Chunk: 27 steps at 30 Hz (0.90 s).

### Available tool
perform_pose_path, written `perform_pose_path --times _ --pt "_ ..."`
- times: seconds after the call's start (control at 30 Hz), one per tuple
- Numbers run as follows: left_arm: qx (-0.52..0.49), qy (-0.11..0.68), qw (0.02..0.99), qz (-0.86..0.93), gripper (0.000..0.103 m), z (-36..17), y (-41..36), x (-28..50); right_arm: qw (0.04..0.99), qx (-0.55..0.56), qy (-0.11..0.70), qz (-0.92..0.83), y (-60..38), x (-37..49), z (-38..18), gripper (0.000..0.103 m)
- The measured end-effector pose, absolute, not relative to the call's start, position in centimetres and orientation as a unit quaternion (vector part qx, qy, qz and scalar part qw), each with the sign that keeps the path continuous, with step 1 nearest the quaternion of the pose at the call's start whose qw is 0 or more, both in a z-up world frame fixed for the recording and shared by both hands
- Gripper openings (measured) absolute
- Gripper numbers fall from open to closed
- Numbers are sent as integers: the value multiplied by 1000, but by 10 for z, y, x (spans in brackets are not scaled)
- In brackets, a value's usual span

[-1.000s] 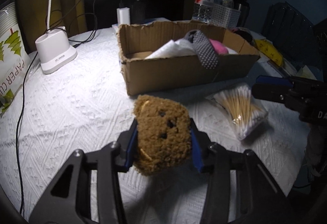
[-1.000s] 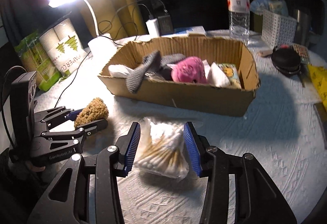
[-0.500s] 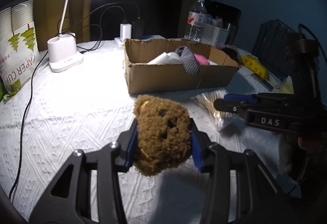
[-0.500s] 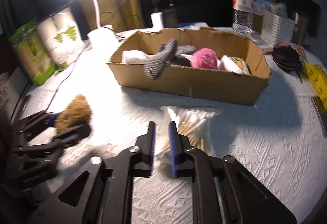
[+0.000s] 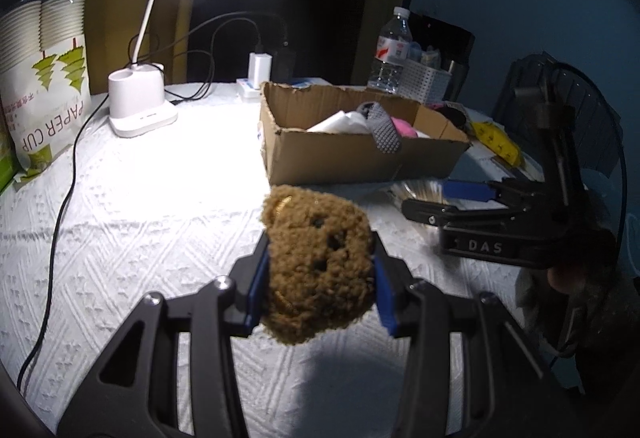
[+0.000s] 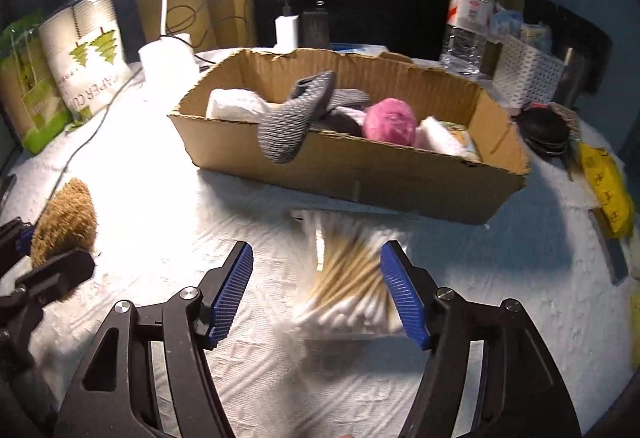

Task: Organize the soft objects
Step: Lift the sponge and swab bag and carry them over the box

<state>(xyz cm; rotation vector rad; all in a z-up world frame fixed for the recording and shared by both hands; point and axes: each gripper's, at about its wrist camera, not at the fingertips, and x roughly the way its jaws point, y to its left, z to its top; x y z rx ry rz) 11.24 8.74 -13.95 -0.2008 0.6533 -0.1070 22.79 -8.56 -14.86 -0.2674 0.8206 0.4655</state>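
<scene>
the left gripper (image 5: 318, 288) clamps a fuzzy brown plush bear head (image 5: 316, 270) above the table, best lifted over the shallow cardboard box (image 5: 360, 158) wall before release, while the right gripper (image 6: 320, 292), jaws opening, straddles a clear bag of cotton swabs (image 6: 352, 286).

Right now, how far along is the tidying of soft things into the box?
Done: the cardboard box already holds a grey sock, a pink ball and white cloths. In hand: the left gripper grips the brown plush bear. Left: boxing the bear; the cotton swab pack lies between the right gripper's opening jaws.
</scene>
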Motion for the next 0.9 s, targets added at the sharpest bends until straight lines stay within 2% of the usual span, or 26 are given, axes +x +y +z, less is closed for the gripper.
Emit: perform_pose_path --times 0.13,0.27,0.53,0.77,0.83,0.9 --pt "-100 319 941 -49 45 -138 91 111 881 -128 401 214 -90 232 -155 70" --pt "-98 323 940 -44 45 -139 92 114 883 -129 396 216 -88 234 -157 76" --pt "-92 326 940 -42 45 -136 91 119 887 -117 398 204 -106 245 -157 76" --pt "-84 332 939 -44 45 -136 87 126 869 -87 433 221 -117 260 -172 76" --pt "-82 332 939 -43 45 -134 86 127 868 -93 430 228 -114 259 -173 72" --pt "-80 332 939 -44 45 -131 85 129 866 -96 427 243 -111 258 -170 58"
